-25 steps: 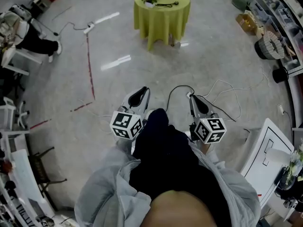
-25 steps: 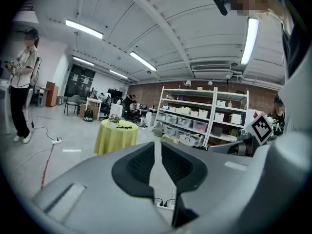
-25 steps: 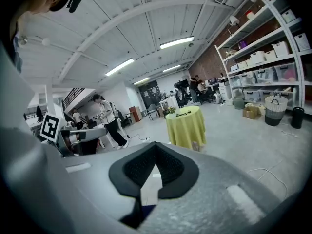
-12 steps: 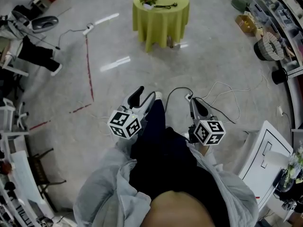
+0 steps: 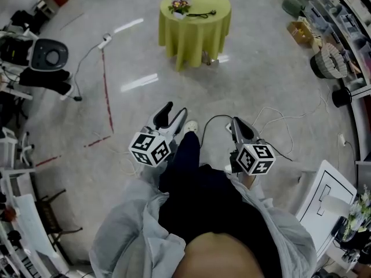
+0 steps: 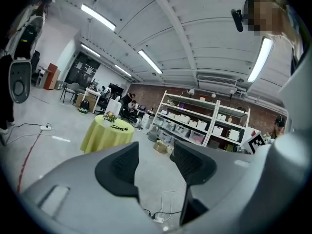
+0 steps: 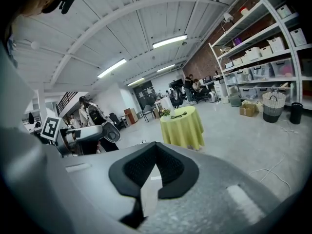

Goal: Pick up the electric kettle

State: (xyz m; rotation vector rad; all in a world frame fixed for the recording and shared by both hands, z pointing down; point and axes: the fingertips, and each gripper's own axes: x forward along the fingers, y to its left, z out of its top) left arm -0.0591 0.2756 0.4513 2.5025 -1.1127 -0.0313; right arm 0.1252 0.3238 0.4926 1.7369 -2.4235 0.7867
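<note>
Tongs on the left (image 5: 175,110) stand wide, jaws just opened, nothing between them; right tongs (image 5: 236,122) are pinched together, empty. At twelve o'clock, well apart, the green-draped counter (image 5: 194,36) carries flowers (image 5: 179,6); an electric kettle there is too small to tell.

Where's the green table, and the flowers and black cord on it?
Green table (image 5: 194,39), head view, on the hanging side of its cloth.
Flowers (image 5: 179,6), head view, on the blooms.
Black cord (image 5: 200,14), head view, on its middle.

A round table (image 5: 195,32) in yellow-green cloth bears flowers (image 5: 179,6).
</note>
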